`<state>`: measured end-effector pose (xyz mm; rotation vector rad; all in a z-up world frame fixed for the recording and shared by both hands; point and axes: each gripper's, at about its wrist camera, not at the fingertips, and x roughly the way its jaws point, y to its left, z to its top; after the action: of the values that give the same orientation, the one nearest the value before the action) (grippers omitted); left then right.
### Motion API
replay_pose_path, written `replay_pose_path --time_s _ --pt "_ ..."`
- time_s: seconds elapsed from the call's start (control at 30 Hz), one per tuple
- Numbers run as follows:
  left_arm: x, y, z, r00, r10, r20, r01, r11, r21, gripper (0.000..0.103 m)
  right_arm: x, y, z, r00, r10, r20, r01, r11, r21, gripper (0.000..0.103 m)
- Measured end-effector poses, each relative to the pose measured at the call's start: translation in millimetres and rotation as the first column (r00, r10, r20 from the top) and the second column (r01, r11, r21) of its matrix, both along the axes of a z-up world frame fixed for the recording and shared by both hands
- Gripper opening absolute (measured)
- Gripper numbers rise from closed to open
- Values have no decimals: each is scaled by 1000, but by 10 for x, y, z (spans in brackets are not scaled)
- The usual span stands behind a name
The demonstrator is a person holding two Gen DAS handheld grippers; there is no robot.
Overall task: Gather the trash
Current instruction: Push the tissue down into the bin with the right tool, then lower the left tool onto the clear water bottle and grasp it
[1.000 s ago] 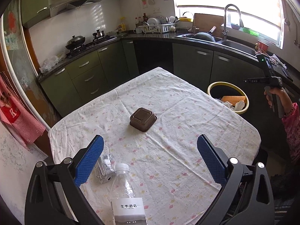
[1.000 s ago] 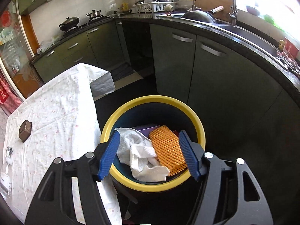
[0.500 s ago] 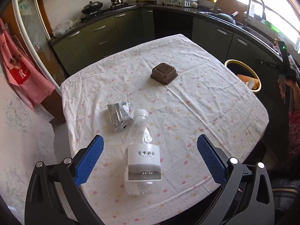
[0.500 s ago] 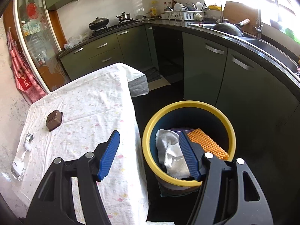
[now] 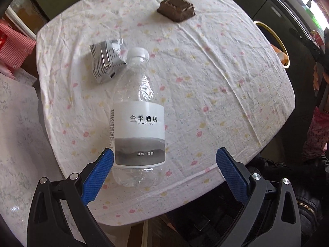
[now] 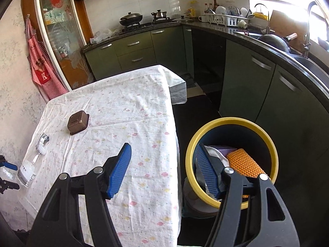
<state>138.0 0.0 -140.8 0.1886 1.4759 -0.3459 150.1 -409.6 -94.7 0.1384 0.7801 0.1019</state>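
An empty clear plastic bottle (image 5: 138, 121) with a white label and cap lies on the flowered tablecloth (image 5: 216, 78), its base toward me. A crumpled silver carton (image 5: 105, 59) lies beside its cap. A brown plastic tray (image 5: 176, 11) sits upside down farther back. My left gripper (image 5: 164, 175) is open above the table's near edge, its left pad (image 5: 98, 177) beside the bottle's base. My right gripper (image 6: 164, 170) is open and empty between the table edge and the yellow-rimmed bin (image 6: 265, 140). The bottle (image 6: 28, 168), carton (image 6: 42, 141) and tray (image 6: 78, 121) show in the right wrist view.
The bin holds a white cloth (image 6: 218, 154), an orange ridged piece (image 6: 244, 162) and a purple item. Green kitchen cabinets (image 6: 246, 76) and a dark counter run behind it. A red apron (image 6: 41, 65) hangs on the left wall. The bin rim (image 5: 275, 39) shows right of the table.
My left gripper has pulled back and tilted down, so the bottle now lies between its fingers. My right gripper has swung left and up from the bin toward the table.
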Motion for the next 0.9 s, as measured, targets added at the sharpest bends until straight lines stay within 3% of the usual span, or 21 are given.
replay_pose_path --time_s 0.1,0.3,0.57,0.73,0.9 --pt "25 8 -100 999 20 -39 -19 999 43 98 -13 12 -22 1000 5 -6 -5 1000 7 62" --pt "-19 62 -216 997 81 -4 -81 994 71 98 29 35 -106 999 25 -21 -24 999 32 62" --pt "-386 136 -164 969 129 211 -145 987 65 98 -11 85 -239 998 49 -35 -46 995 92 62" --pt "-254 170 -270 982 134 134 -140 989 41 97 8 116 -182 997 65 -38 -61 995 82 62" --pt "-14 144 -381 998 69 -1 -69 995 77 92 -20 180 -92 996 84 -25 -83 994 67 62"
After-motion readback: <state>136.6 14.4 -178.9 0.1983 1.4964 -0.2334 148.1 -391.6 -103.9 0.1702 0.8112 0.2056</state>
